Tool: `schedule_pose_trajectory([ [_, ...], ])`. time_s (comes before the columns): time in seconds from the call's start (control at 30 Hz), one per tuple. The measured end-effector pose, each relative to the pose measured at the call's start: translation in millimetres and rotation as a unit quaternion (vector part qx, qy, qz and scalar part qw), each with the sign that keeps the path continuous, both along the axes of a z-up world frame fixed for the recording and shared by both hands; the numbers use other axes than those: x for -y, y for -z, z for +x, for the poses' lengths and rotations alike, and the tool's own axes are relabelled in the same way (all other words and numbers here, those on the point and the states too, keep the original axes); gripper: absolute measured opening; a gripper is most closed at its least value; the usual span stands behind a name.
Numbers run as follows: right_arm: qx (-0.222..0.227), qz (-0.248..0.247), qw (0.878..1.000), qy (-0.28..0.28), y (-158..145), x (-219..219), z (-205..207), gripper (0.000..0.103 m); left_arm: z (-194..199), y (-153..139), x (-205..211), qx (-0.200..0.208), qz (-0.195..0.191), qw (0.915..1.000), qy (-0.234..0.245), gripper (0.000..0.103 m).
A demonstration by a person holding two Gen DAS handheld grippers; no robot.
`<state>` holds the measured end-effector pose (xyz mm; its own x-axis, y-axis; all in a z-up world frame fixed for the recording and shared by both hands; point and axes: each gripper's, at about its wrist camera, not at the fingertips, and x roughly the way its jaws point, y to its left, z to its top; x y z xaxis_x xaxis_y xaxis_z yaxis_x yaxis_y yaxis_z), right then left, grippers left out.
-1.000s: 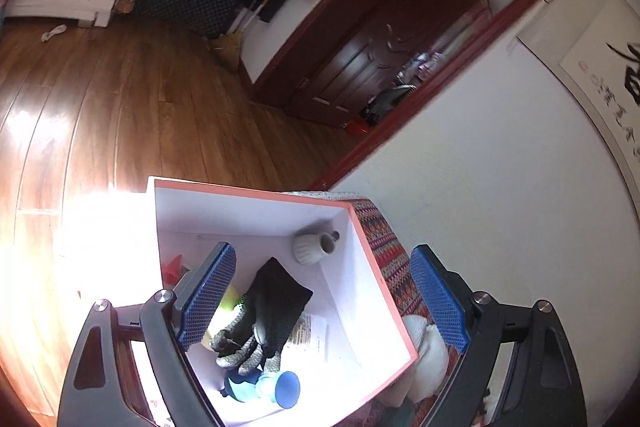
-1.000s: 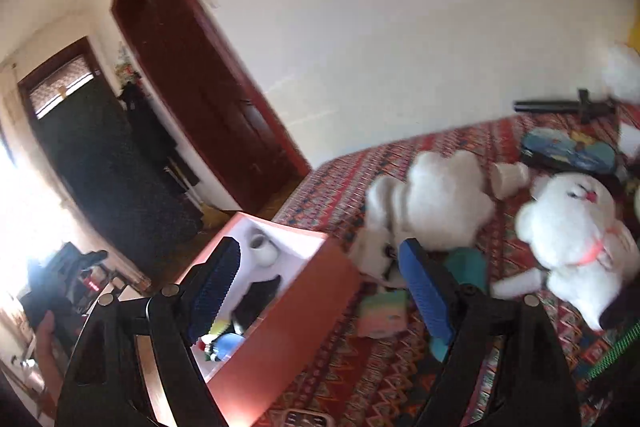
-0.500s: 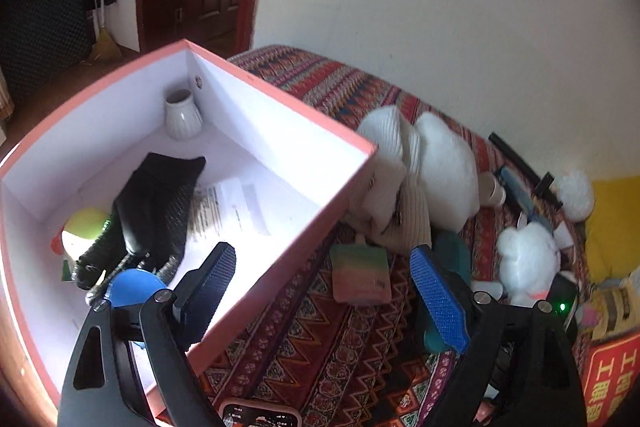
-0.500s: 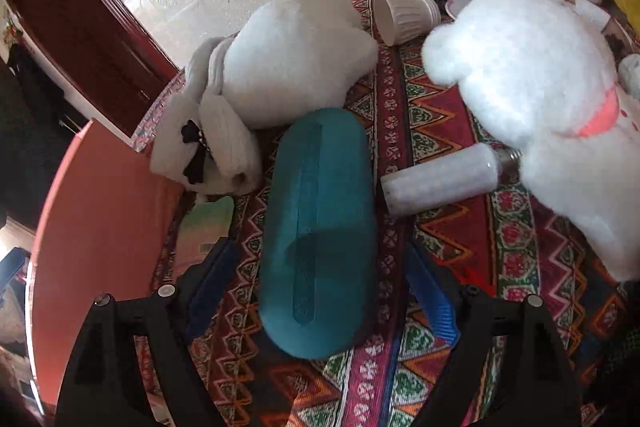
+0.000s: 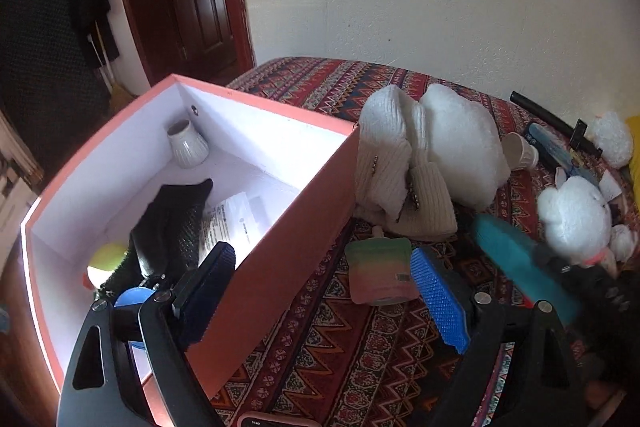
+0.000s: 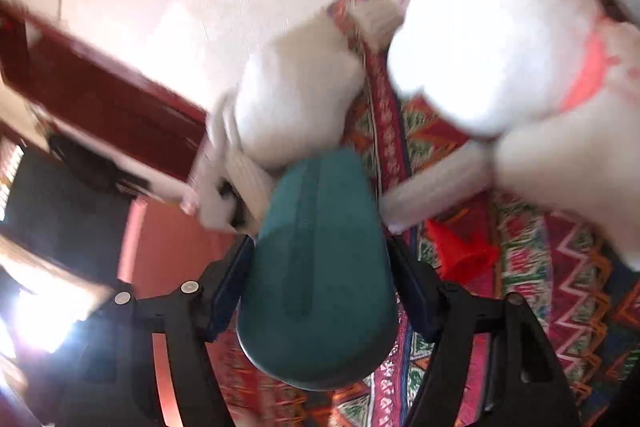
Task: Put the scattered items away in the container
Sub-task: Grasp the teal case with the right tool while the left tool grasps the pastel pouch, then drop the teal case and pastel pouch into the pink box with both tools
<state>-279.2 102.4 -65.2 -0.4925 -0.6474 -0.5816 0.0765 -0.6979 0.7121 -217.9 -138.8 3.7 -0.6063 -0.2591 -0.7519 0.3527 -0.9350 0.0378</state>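
The pink box [image 5: 280, 239] with white insides stands at the left of the patterned bed; it shows blurred in the right wrist view [image 6: 160, 247]. In it lie a black glove [image 5: 168, 227], a white vase [image 5: 186, 147], a paper and a yellow ball [image 5: 106, 259]. My right gripper [image 6: 320, 279] is shut on a teal case [image 6: 320, 267] and holds it lifted; the case shows blurred in the left wrist view [image 5: 520, 267]. My left gripper [image 5: 320, 291] is open and empty, straddling the box's near wall. A green-pink pouch [image 5: 378, 275] lies beside the box.
A white knit hat [image 5: 400, 179], white plush toys [image 5: 572, 219] [image 6: 500, 39], a white cup [image 5: 520, 151] and a black rod [image 5: 552, 119] lie on the bed. A red cone [image 6: 460, 251] sits where the case lay. A wall stands behind, a dark door at the left.
My right gripper closed on the teal case and lifted it off the bed, uncovering a red cone. My left gripper drew back a little from the box, staying open.
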Motion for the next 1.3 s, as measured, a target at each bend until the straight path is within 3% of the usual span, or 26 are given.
schedule_pose_trajectory([
  [0.07,-0.028,-0.021,0.999,0.022,-20,-29,6,0.064,-3,11,-14,0.004,0.03,0.9995,0.01,0.089],
  [0.13,-0.053,-0.031,0.997,0.037,-37,-54,11,0.056,-6,23,-37,0.005,0.019,0.9997,0.014,0.089],
  [0.17,-0.062,-0.037,0.996,0.042,-43,-64,13,0.045,-10,30,-50,0.005,0.0,0.9998,0.019,0.089],
  [0.27,-0.079,-0.057,0.994,0.047,-51,-81,10,0.043,-32,63,-73,0.041,-0.056,0.9975,0.011,0.089],
  [0.43,-0.063,-0.031,0.997,0.044,-46,-75,0,0.043,-67,113,-46,0.116,-0.035,0.992,-0.037,0.09],
  [0.53,-0.04,0.027,0.998,0.045,-45,-55,7,0.056,-76,120,-28,0.1,0.003,0.9947,-0.025,0.094],
  [0.57,-0.034,0.041,0.998,0.043,-41,-51,6,0.066,-78,121,-22,0.095,0.018,0.9952,-0.015,0.09],
  [0.6,-0.026,0.047,0.998,0.039,-37,-48,5,0.075,-80,121,-17,0.088,0.035,0.9955,-0.004,0.083],
  [0.63,-0.015,0.048,0.998,0.036,-31,-45,4,0.077,-81,118,-16,0.084,0.035,0.9959,0.005,0.064],
  [0.7,0.004,0.056,0.998,0.026,-23,-37,1,0.083,-81,113,-15,0.088,0.035,0.9954,0.013,0.054],
  [0.83,0.022,0.136,0.99,0.008,-12,-14,1,0.084,-72,101,-13,0.082,0.094,0.9919,0.022,0.05],
  [0.9,0.024,0.182,0.983,-0.011,-5,1,-1,0.087,-63,82,-17,0.06,0.118,0.9906,0.036,0.05],
  [1.03,0.034,0.253,0.967,-0.018,19,22,-5,0.088,-32,23,-25,-0.014,0.128,0.9897,0.063,0.05],
  [1.1,0.027,0.27,0.962,-0.018,25,27,-7,0.066,-12,-12,-24,-0.058,0.125,0.9883,0.066,0.05],
  [1.17,0.017,0.264,0.964,-0.021,25,27,-7,0.066,10,-42,-12,-0.104,0.12,0.9855,0.059,0.051],
  [1.3,0.026,0.156,0.987,-0.022,24,12,-8,0.065,49,-88,32,-0.175,0.121,0.9769,0.024,0.051],
])
